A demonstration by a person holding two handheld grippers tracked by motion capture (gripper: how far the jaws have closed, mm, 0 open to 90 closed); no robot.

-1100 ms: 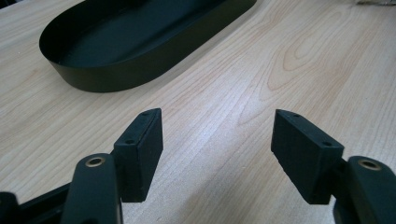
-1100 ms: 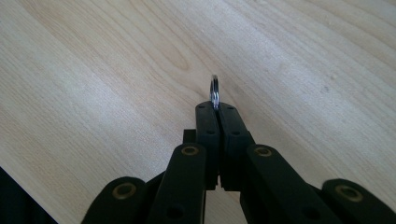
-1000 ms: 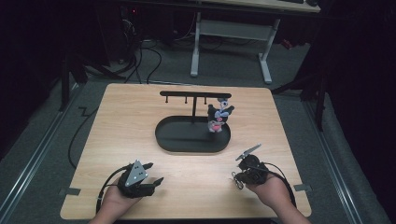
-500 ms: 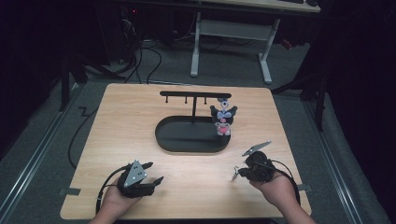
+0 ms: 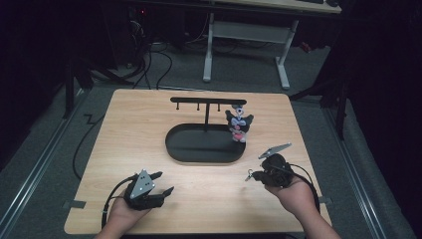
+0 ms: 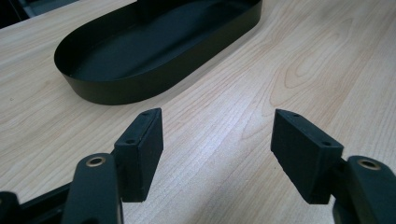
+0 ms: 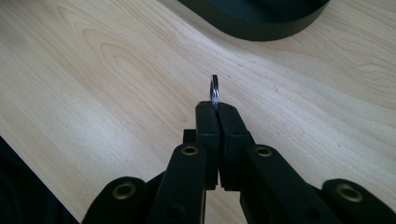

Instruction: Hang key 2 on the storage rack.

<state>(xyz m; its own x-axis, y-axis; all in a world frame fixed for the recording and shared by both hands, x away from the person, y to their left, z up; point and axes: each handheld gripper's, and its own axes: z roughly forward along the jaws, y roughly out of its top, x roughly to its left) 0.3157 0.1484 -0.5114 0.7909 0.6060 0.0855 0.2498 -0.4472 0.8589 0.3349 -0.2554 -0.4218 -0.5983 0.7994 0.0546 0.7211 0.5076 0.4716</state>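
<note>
My right gripper hovers over the table's right front, just off the near right end of the black oval tray. It is shut on a small metal ring that sticks up edge-on from the closed pads, in the right gripper view. My left gripper rests at the left front, open, with bare wood between its pads. The tray wall lies ahead of it. A black-and-pink plush toy stands at the tray's right end.
A black T-shaped rack with small hooks rises from the tray's far side. The tray's curved rim lies just beyond the right jaws. Cables trail from both grippers toward the table's near edge. Dark floor and desk legs lie beyond the table.
My right gripper has risen a little off the table and drifted toward the tray, still shut on the ring. The left gripper has stayed where it was.
</note>
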